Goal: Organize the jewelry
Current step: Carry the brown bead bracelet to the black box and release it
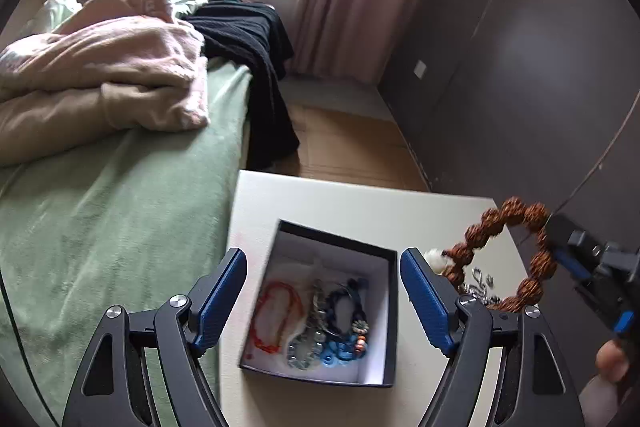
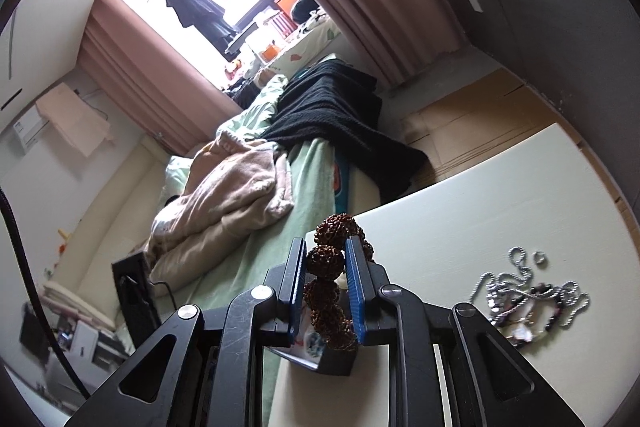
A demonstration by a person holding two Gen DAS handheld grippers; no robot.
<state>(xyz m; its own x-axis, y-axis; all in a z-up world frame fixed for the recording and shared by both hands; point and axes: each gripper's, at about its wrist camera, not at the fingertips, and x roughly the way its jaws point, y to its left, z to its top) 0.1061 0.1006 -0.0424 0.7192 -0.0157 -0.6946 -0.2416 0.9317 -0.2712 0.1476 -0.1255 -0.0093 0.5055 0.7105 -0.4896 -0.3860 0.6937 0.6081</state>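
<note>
A black box (image 1: 390, 315) with a white inside sits on the cream table (image 1: 360, 203). It holds an orange bracelet (image 1: 272, 319), a grey-blue piece (image 1: 306, 347) and dark blue and light blue bracelets (image 1: 344, 323). My left gripper (image 1: 322, 295) is open and empty, its fingers on either side of the box. My right gripper (image 2: 325, 259) is shut on a brown beaded bracelet (image 2: 325, 259), held in the air right of the box; it shows in the left wrist view (image 1: 516, 255). Silver chains (image 2: 524, 295) and a small ring (image 2: 540, 258) lie on the table.
A bed with a green sheet (image 1: 120, 227) runs along the table's left edge, with a pink blanket (image 1: 100, 75) and black cloth (image 1: 256, 59) on it. A dark wall panel (image 1: 520, 87) stands to the right. Cardboard (image 1: 348, 143) covers the floor beyond the table.
</note>
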